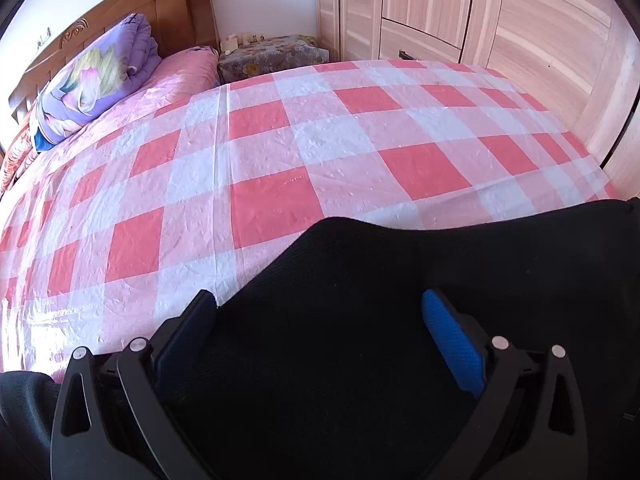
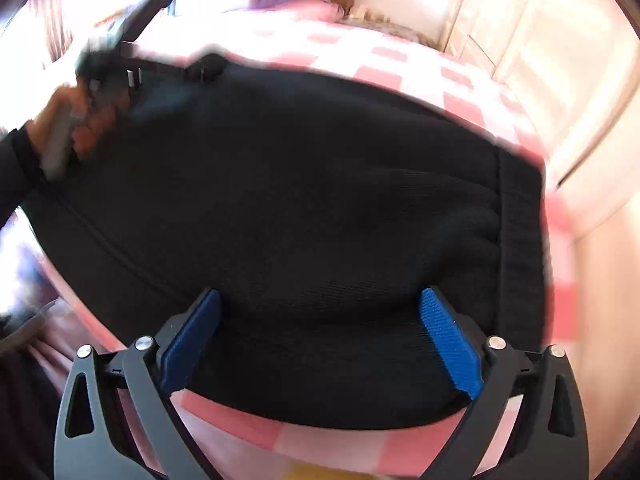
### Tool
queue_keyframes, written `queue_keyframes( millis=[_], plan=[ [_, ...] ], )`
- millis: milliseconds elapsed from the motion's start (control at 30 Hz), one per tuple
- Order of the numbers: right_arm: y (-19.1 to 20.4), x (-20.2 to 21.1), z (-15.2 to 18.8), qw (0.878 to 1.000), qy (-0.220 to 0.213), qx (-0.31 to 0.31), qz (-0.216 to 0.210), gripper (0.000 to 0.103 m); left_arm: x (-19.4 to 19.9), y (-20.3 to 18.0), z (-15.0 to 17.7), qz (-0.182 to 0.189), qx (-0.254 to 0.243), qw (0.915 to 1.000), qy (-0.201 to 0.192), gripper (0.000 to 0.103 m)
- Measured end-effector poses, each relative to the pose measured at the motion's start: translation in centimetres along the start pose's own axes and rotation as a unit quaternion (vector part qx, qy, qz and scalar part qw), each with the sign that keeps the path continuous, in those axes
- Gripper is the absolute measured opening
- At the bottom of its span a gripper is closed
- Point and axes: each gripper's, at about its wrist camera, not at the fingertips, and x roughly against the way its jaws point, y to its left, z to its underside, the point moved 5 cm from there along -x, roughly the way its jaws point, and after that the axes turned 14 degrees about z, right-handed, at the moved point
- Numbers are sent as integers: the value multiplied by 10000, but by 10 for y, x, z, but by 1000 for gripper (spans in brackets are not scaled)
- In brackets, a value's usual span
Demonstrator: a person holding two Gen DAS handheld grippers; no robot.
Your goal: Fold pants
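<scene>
Here the left gripper (image 1: 318,304) has its 2 jaws spread as wide as they go, over black cloth with nothing pinched between them; its blue pads (image 1: 452,344) stand clear of the fabric on either side. The right gripper (image 2: 320,300) is spread wide too, its pads (image 2: 448,336) flanking a rumpled part of the pants (image 2: 304,184) without pressing in. The pants lie in a broad folded black mass on the pink-and-white checked bedspread (image 1: 280,152), with the ribbed waistband (image 2: 520,248) along the right edge in the right wrist view. A hand (image 2: 76,120), blurred, holds the other gripper at the cloth's far left corner. Beyond lie a purple quilt (image 1: 100,76), a wooden headboard (image 1: 176,20) and a wardrobe (image 1: 480,12).
</scene>
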Motion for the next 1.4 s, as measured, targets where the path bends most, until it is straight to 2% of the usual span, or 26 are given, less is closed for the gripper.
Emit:
queue_keyframes(
  millis=[100, 233, 267, 300, 367, 400, 433, 467, 533, 600, 633, 700, 733, 767, 800, 900, 967, 1033, 1100, 1167, 1200, 1233, 1267, 1333, 1400],
  plan=[
    [3, 7, 7, 9993, -8, 351, 147, 96, -1, 0, -1, 12, 10, 10000, -6, 102],
    [4, 19, 0, 9982, 212, 273, 488, 96, 5, 0, 0, -139, 78, 9998, -75, 102],
    [5, 23, -4, 9982, 151, 203, 544, 96, 16, 0, 1, -202, 139, 9995, -205, 99],
    [4, 36, -4, 9988, -53, 69, 476, 96, 27, 0, 1, -72, 227, 9991, -358, 99],
    [3, 56, -14, 9989, -425, -215, 45, 97, 54, -6, -2, 293, 415, 9961, -721, 99],
    [3, 60, -27, 9980, -560, -275, -29, 97, 63, -11, -7, 329, 398, 9954, -811, 99],
    [3, 58, -39, 9978, -613, -231, 93, 97, 68, -21, -13, 354, 301, 9954, -840, 99],
    [4, 50, -56, 9976, -622, -120, 274, 97, 69, -35, -19, 393, 103, 9959, -805, 100],
    [6, 28, -84, 9984, -538, 2, 169, 97, 54, -62, -25, 268, -283, 9981, -485, 100],
    [6, -5, -104, 9998, -162, 69, -44, 97, 29, -77, -20, 198, -477, 9986, -112, 100],
    [3, -26, -107, 9996, 198, 131, -171, 97, 16, -79, -15, 198, -462, 9987, 21, 100],
    [-3, -55, -106, 9970, 694, 333, -125, 97, -3, -74, -2, 48, -351, 9992, 197, 101],
    [-5, -58, -99, 9962, 712, 473, -180, 97, -10, -70, 3, 77, -313, 9992, 240, 102],
    [-4, -53, -94, 9965, 542, 569, -284, 97, -11, -66, 5, 189, -289, 9994, 57, 102],
    [-3, -48, -88, 9962, 550, 596, -314, 97, -11, -65, 6, 238, -307, 9992, -2, 102],
    [2, -35, -61, 9946, 365, 975, -31, 97, -12, -65, 5, 178, -355, 9992, -48, 102],
    [-1, -32, -53, 9955, 217, 917, -46, 97, -12, -65, 4, 169, -338, 9992, -97, 102],
    [-8, -41, -54, 9970, 148, 758, -86, 98, -11, -65, 5, 158, -334, 9992, -119, 102],
    [-6, -46, -62, 9968, 221, 768, 62, 98, -7, -66, 5, 145, -360, 9991, -150, 102],
    [-4, -37, -71, 9981, 325, 491, 205, 98, 16, -67, 7, 147, -341, 9986, -366, 96],
    [-3, -23, -78, 9995, 187, 199, 142, 98, 40, -66, 8, 333, -270, 9971, -635, 96],
    [0, -5, -83, 9999, -59, -27, -91, 98, 75, -61, 11, 624, -159, 9924, -1047, 97],
    [4, 13, -87, 9983, -337, -216, -427, 98, 104, -53, 16, 761, -28, 9877, -1362, 98],
    [16, 47, -94, 9852, -840, -710, -1316, 98, 170, -20, 38, 825, 440, 9761, -1963, 101],
    [36, 58, -96, 9674, -884, -1130, -2086, 98, 222, 19, 69, 685, 834, 9645, -2411, 101]
  ],
)
